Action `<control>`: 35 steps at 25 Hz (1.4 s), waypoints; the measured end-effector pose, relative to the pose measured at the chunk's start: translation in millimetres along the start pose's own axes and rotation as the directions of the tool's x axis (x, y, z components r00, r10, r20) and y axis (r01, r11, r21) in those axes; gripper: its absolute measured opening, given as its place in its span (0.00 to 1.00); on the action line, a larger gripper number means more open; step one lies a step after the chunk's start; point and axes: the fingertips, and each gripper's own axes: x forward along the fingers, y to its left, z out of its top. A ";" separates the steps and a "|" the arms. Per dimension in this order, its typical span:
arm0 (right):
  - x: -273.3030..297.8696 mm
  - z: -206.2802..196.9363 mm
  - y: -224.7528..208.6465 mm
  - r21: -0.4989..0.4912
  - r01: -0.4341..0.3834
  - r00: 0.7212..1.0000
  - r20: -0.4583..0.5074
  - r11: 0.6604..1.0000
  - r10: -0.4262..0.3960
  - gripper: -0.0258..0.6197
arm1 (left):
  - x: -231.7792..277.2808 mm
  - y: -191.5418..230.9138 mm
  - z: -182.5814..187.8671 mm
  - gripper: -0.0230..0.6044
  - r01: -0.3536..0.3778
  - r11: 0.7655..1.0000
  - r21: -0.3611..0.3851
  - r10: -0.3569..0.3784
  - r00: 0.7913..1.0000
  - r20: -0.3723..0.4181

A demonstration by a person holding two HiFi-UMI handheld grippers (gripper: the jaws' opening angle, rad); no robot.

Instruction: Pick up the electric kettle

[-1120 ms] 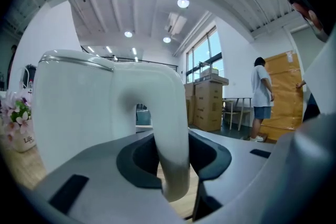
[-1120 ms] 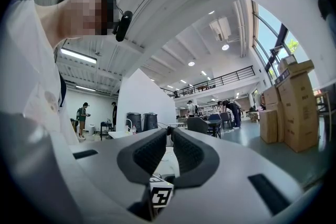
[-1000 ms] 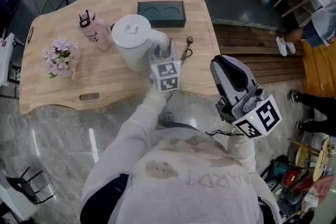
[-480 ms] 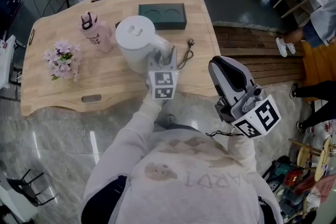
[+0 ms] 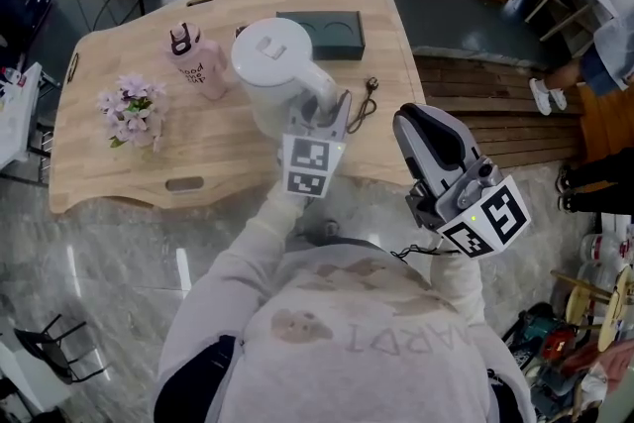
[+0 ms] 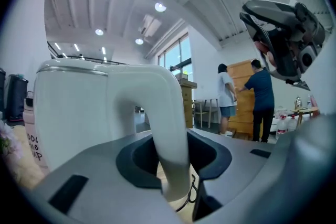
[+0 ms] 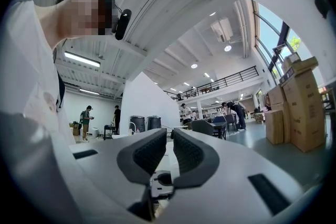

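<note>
The white electric kettle (image 5: 275, 66) hangs above the wooden table (image 5: 119, 168), held by its curved handle (image 6: 167, 123). My left gripper (image 5: 323, 110) is shut on that handle, and in the left gripper view the handle fills the gap between the dark pads (image 6: 137, 157). The kettle's body (image 6: 68, 113) stands upright at the left of that view. My right gripper (image 5: 428, 132) stays off the table's near right corner, away from the kettle. In the right gripper view its jaws (image 7: 161, 153) stand together with nothing between them.
On the table are a pink bottle (image 5: 198, 60), a bunch of pale flowers (image 5: 133, 108), a dark green tray (image 5: 323, 33) and a black cord (image 5: 365, 102). Wooden steps (image 5: 485, 104) lie to the right. Cardboard boxes (image 7: 299, 102) and distant people show in the gripper views.
The left gripper has risen with the kettle, which now looks larger and sits further right in the head view. The right gripper has kept still.
</note>
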 end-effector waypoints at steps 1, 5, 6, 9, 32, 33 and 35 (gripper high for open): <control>0.8 0.3 0.9 0.002 -0.002 1.000 0.003 1.000 0.002 0.11 | -3.9 -1.3 4.3 0.24 0.012 1.000 0.001 -0.012 1.000 0.003; 3.5 0.0 5.5 0.007 -0.016 1.000 0.009 1.000 0.016 0.11 | -23.8 -8.1 22.9 0.24 0.063 0.998 0.008 -0.063 0.998 0.023; 4.3 -0.7 7.4 0.008 -0.022 1.000 0.011 1.000 0.022 0.11 | -29.7 -10.1 27.2 0.24 0.075 0.997 0.014 -0.075 0.997 0.026; 5.3 -2.9 13.5 0.008 -0.036 0.999 0.010 0.999 0.036 0.11 | -48.6 -18.3 40.7 0.24 0.117 0.993 0.032 -0.118 0.992 0.034; 18.2 -22.1 61.8 0.043 -0.171 0.984 -0.035 0.984 0.173 0.11 | -172.9 -40.1 121.5 0.24 0.271 0.961 0.050 -0.274 0.957 0.096; 18.5 -22.4 63.5 0.045 -0.180 0.983 -0.035 0.983 0.182 0.11 | -174.9 -40.2 122.3 0.24 0.272 0.961 0.053 -0.276 0.956 0.096; 19.1 -22.9 67.0 0.049 -0.200 0.979 -0.037 0.979 0.202 0.11 | -178.4 -39.7 124.1 0.24 0.271 0.961 0.054 -0.276 0.956 0.098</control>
